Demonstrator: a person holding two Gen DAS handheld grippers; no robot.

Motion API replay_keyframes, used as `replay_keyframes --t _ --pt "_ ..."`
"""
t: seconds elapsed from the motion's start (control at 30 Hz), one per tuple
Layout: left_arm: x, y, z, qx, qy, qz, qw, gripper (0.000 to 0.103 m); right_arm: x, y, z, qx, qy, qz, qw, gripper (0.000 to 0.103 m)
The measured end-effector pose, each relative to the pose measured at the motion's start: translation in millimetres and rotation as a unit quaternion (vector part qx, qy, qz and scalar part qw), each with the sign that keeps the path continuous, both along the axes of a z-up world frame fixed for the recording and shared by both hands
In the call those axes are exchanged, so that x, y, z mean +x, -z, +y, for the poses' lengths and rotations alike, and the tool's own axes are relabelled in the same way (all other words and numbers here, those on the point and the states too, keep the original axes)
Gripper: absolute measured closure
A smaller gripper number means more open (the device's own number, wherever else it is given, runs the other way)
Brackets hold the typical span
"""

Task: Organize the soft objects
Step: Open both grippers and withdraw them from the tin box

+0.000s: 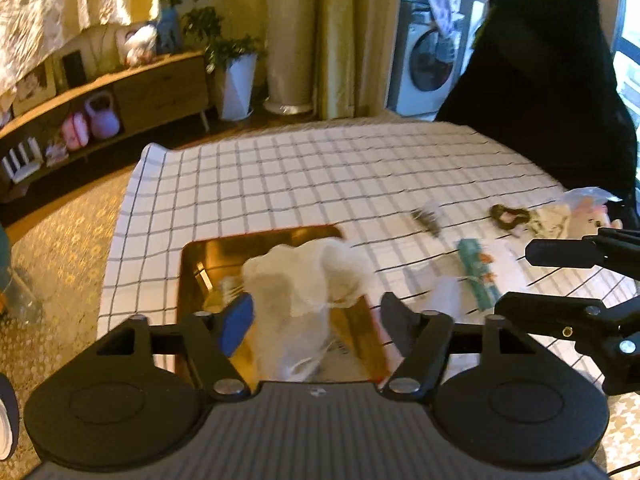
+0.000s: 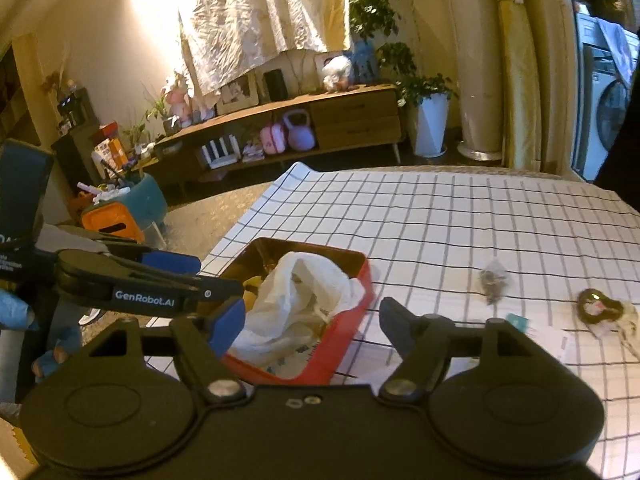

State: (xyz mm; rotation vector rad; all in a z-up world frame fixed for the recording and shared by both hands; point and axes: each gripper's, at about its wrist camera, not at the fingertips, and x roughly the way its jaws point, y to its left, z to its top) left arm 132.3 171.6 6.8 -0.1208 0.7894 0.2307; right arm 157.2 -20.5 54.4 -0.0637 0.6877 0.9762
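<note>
A red tin (image 2: pixel 348 336) with a shiny gold inside (image 1: pixel 224 252) sits on the checked tablecloth (image 1: pixel 320 168). A crumpled white cloth (image 1: pixel 308 276) (image 2: pixel 304 292) lies in it, over other items. My left gripper (image 1: pixel 316 316) hovers above the tin, open, its pads clear of the cloth. My right gripper (image 2: pixel 310 318) is open too, above the tin's right edge, with nothing held. Each gripper shows in the other's view: the right gripper (image 1: pixel 536 280) at the right edge, the left gripper (image 2: pixel 208 276) at the left.
Loose on the cloth to the right are a small grey-green bundle (image 2: pixel 494 280), a brown ring-shaped scrunchie (image 2: pixel 598 306), a teal packet (image 1: pixel 478 272) on white paper and a pale plush item (image 1: pixel 584 216). A dark-clothed person (image 1: pixel 540 80) stands at the far right corner.
</note>
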Motion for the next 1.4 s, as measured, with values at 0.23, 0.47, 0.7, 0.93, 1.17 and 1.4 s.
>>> replay_keyframes --t 0.23,0.47,0.7,0.93,1.17,1.4 --pt "7.3 -2.1 -36.7 -0.007 0.031 -0.015 0.9994 0.024 4.6 -7.9 -39.1 0.012 0.032 -0.018 0.999 0.011" --pt "17.7 9.1 -64.4 -0.032 0.055 -0.027 0.9976 0.020 13.4 -3.6 -79.8 0.007 0.070 -0.024 0.997 0.004" --pt "27.0 24.0 -89.6 -0.067 0.092 -0.042 0.9927 0.008 33.8 4.5 -112.9 -0.008 0.109 -0.026 0.994 0.003" --pt "43.7 49.9 -104.6 -0.077 0.100 -0.025 0.9917 0.003 67.6 15.7 -139.0 -0.034 0.148 -0.029 0.988 0.003" --pt "55.3 72.1 -102.8 -0.093 0.078 -0.020 0.9924 0.003 120.2 31.8 -157.7 -0.039 0.189 0.009 0.981 0.003" --pt "62.4 87.6 -107.7 -0.048 0.057 -0.019 0.9970 0.003 158.7 44.3 -144.7 -0.057 0.192 0.023 0.979 0.003"
